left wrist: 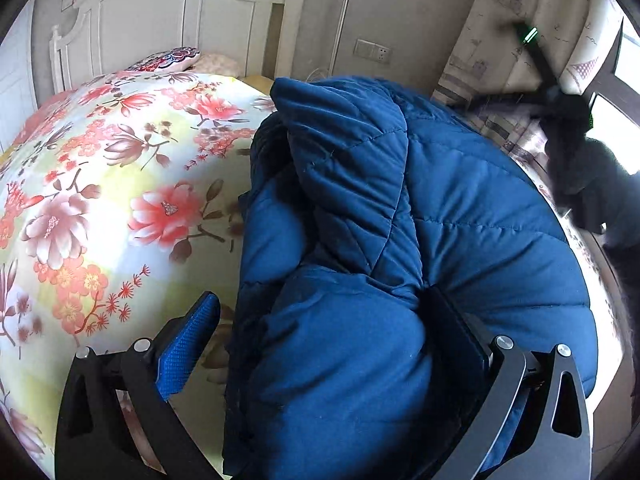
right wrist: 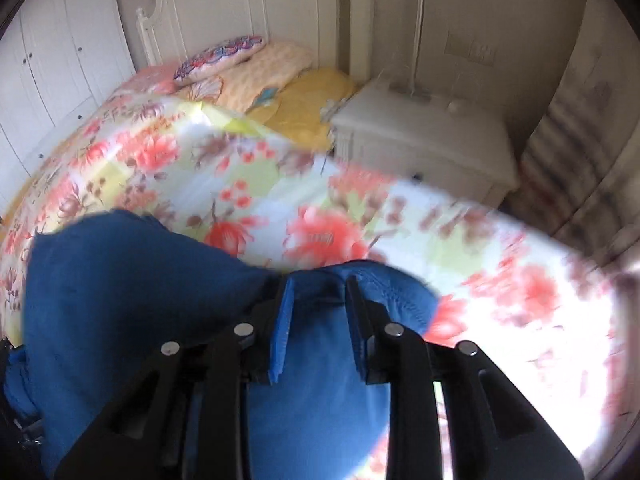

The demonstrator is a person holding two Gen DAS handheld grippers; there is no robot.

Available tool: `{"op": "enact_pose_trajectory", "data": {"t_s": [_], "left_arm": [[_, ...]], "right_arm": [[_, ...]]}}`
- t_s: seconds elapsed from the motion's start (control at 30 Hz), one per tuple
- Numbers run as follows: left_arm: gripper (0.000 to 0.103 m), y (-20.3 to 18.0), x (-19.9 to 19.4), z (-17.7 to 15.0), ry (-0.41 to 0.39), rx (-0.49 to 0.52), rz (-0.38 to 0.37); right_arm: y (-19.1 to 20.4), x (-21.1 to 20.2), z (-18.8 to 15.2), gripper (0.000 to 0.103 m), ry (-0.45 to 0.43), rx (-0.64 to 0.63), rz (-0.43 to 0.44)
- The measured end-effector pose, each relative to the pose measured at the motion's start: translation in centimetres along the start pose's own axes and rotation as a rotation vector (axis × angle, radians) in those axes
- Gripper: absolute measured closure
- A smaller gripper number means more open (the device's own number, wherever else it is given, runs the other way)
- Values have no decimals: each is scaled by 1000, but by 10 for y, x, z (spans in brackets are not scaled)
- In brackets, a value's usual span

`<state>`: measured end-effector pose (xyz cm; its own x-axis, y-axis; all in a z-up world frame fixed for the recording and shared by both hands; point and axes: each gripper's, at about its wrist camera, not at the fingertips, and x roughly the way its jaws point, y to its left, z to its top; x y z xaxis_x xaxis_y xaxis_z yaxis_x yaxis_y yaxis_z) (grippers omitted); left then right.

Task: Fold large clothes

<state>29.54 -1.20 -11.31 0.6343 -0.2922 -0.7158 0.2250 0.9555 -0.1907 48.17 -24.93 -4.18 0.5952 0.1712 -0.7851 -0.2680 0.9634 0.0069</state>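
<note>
White headboard (left wrist: 160, 12), floral bedspread (left wrist: 100, 184), nightstand (right wrist: 424, 136)

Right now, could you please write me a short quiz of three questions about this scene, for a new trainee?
1. True or false: the right gripper is shut on the blue jacket.
2. Which thing lies under the jacket? A) a wooden floor B) a floral bedspread C) a glass desk
3. Fill in: in the left wrist view, the left gripper stands ____, with jacket fabric between its fingers.

Key
1. True; both pads pinch a fold of the fabric.
2. B.
3. Open; its left pad is clear of the fabric, with bedspread showing in the gap.
</note>
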Motion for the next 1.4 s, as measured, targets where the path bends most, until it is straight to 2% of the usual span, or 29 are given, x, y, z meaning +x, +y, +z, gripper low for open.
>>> {"op": "enact_pose_trajectory", "data": {"t_s": [0.07, 0.13, 0.17, 0.23, 0.27, 0.33, 0.4, 0.47, 0.57, 0.63, 0.73, 0.8, 0.83, 0.93, 1.13, 1.27, 1.33, 1.37, 1.4], "left_arm": [[4, 0, 0, -1, -3, 0, 0], [4, -1, -1, -1, -5, 3, 5], [4, -2, -2, -1, -8, 8, 12], [4, -4, -7, -1, -28, 17, 40], [4, -5, -8, -2, -30, 20, 52], [4, -6, -9, -4, -28, 20, 57], [4, -5, -11, -6, -30, 14, 50], [4, -5, -11, -7, -34, 15, 47], [4, -4, -11, -8, -34, 13, 42], [4, -5, -11, -8, -35, 14, 41], [4, -4, -12, -9, -38, 6, 46], [4, -2, -12, -9, -38, 3, 56], [4, -1, -11, -9, -34, 2, 54], [4, 0, -10, -10, -33, -7, 45], [4, 3, -9, -14, -40, -28, 38], [4, 7, -11, -16, -36, -51, 5], [4, 11, -14, -19, -32, -69, -20], [4, 13, -16, -20, -28, -75, -28], [4, 14, -18, -20, -23, -79, -31]], "right_arm": [[11, -34, 6, 75, -98, -21, 50], [37, -49, 10, 66, -128, -83, 95], [49, -45, 9, 64, -110, -127, 93], [80, -3, 0, 61, 22, -257, 13], [88, 21, -8, 61, 75, -278, -11], [91, 33, -6, 61, 103, -268, -19], [95, 28, -1, 61, 125, -290, -36], [102, 7, 7, 61, 81, -302, -42], [110, -21, 21, 61, -13, -257, 14], [131, -27, 25, 59, -27, -299, 53], [169, 4, 18, 58, 62, -404, 54], [187, 40, 5, 57, 156, -473, 1], [192, 51, 1, 57, 170, -495, -28], [194, 60, 2, 57, 207, -495, -36], [194, 60, -4, 57, 180, -491, -48], [203, 53, -8, 55, 131, -532, -135], [205, 33, -9, 54, 103, -506, -169], [203, 9, -10, 53, 68, -464, -131], [202, -10, -12, 45, 31, -433, -101]]}}
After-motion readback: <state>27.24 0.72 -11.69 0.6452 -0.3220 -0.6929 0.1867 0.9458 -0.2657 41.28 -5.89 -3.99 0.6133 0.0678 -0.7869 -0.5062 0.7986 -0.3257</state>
